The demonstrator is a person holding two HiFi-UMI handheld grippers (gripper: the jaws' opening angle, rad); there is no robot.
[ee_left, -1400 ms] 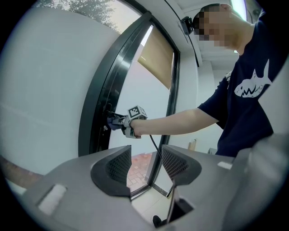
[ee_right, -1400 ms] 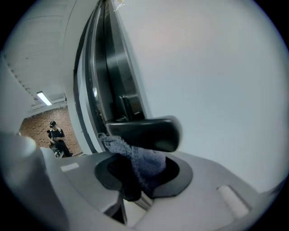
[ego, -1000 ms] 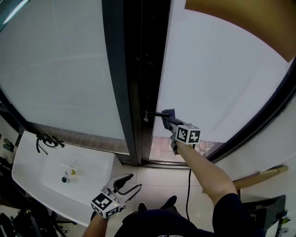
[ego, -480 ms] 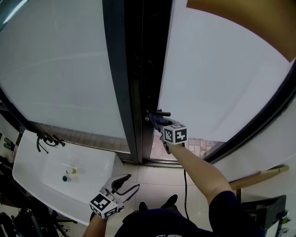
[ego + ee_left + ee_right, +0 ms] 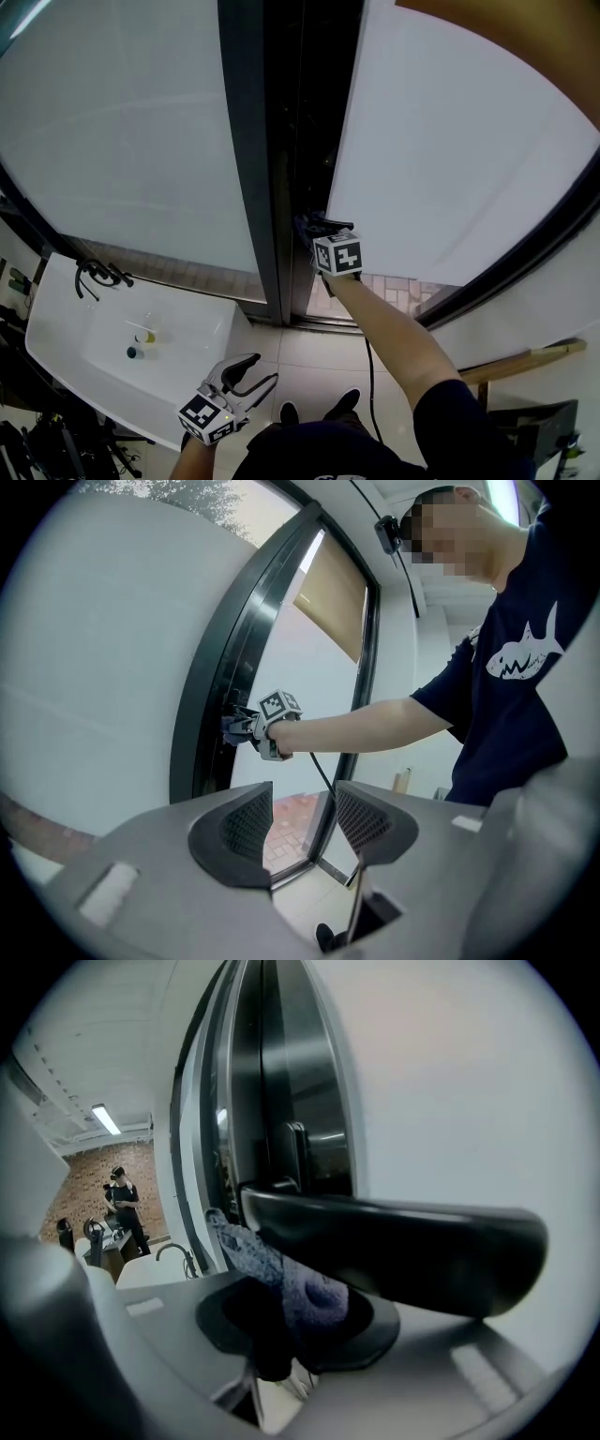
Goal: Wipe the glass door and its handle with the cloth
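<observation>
The frosted glass door [image 5: 450, 159] stands ahead with a black lever handle [image 5: 333, 223] at its left edge, beside the dark frame [image 5: 253, 159]. My right gripper [image 5: 315, 228] is shut on a dark blue cloth [image 5: 303, 225] and presses it against the handle's inner end. In the right gripper view the cloth [image 5: 286, 1279] sits bunched between the jaws just under the handle [image 5: 403, 1241]. My left gripper [image 5: 246, 375] hangs low by the person's body, open and holding nothing. From the left gripper view, its jaws [image 5: 295, 822] stand apart and the right gripper [image 5: 246, 729] shows far off at the frame.
A white sink [image 5: 66, 361] with a black faucet [image 5: 94, 277] and small bottles lies at the lower left. A cable [image 5: 368, 370] trails under the right arm. A tan blind [image 5: 525, 28] covers the door's top right. A wooden piece [image 5: 525, 361] lies at the right.
The right gripper has slid left along the handle with the cloth, from the handle's outer end to its inner end by the frame. The left gripper has stayed low and open.
</observation>
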